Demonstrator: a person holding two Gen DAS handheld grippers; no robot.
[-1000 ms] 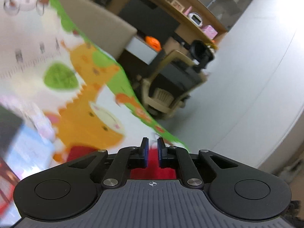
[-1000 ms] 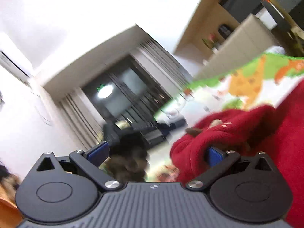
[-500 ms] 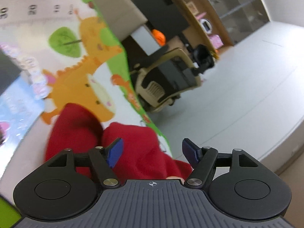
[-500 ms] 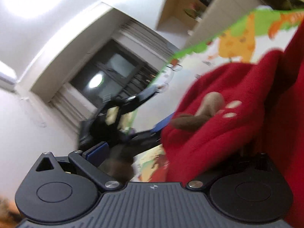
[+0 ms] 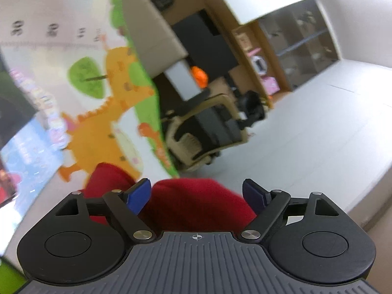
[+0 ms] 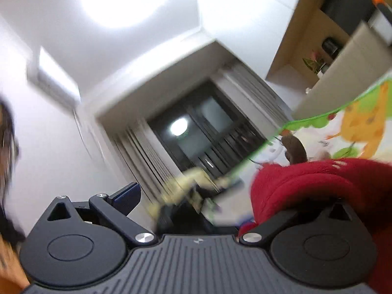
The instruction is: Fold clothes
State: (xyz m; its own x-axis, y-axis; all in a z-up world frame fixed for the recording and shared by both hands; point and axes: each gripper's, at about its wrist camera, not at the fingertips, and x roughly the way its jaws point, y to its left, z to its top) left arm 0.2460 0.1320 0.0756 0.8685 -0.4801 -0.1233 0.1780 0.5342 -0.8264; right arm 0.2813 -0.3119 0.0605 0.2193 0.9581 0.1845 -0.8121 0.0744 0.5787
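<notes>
Fleece is what I am working with: a red garment (image 5: 196, 203) bunched on the play mat (image 5: 80, 56) with the orange dinosaur print. My left tongs (image 5: 196, 194) are spread wide, the red bulge sitting between the blue pads without being pinched. My right tongs (image 6: 235, 196) are also spread; the left pad shows clear, while the garment (image 6: 318, 186) is heaped over the right finger and hides it. From the right wrist view I see rolled layers of the fleece, with a brown patch and small white marks near the mat's green edge. I judge the fold unfinished, since the cloth lies lumpy, not flat, though how many folds it holds I cannot tell.
</notes>
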